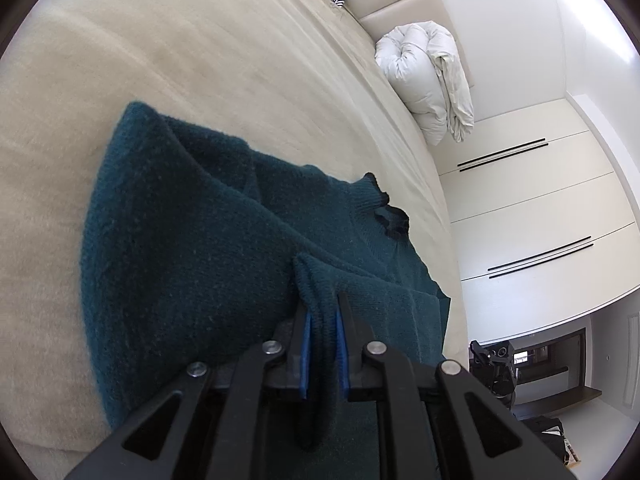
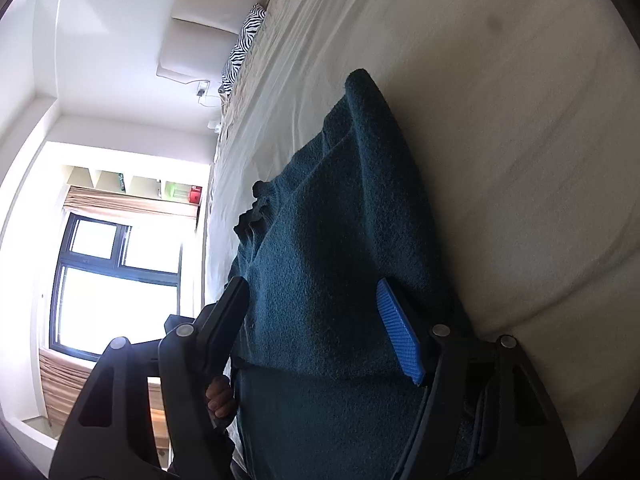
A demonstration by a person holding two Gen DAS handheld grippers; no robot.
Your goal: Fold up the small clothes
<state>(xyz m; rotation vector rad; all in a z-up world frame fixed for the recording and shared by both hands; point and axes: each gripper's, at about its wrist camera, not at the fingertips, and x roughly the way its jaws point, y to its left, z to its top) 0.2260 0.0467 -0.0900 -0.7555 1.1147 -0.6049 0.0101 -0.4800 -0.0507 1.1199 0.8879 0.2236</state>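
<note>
- A dark teal knitted sweater (image 1: 192, 240) lies on a bed covered with a beige, soft-looking blanket (image 1: 200, 60); it sits near the bed's edge, partly folded, with layers overlapping each other.
- The sweater's ribbed collar (image 1: 384, 208), dark at its rim, points toward the bed's edge in the left wrist view.
- The left tool (image 1: 322, 312) has its two black fingers with blue pads (image 1: 307, 344) drawn close together, and a fold of the teal knit stands between them, pinched up into a ridge above the rest of the cloth.
- The right tool (image 2: 316, 312) is spread wide: one black finger (image 2: 228, 320) lies at the sweater's edge on the window side, the other, with a blue ribbed pad (image 2: 400, 336), on the opposite side; the sweater lies between and under them, and neither pad visibly presses it.
- Part of a person's hand (image 2: 219, 398) shows beneath the right tool's finger on the window side.
- At the head of the bed rest a zebra-striped pillow (image 2: 244, 46) and a rolled white duvet (image 1: 424, 80).
- White wardrobe doors with thin black handles (image 1: 520, 208) stand beyond the bed in the left wrist view; a dark-framed window (image 2: 116, 280) stands in the right wrist view.
</note>
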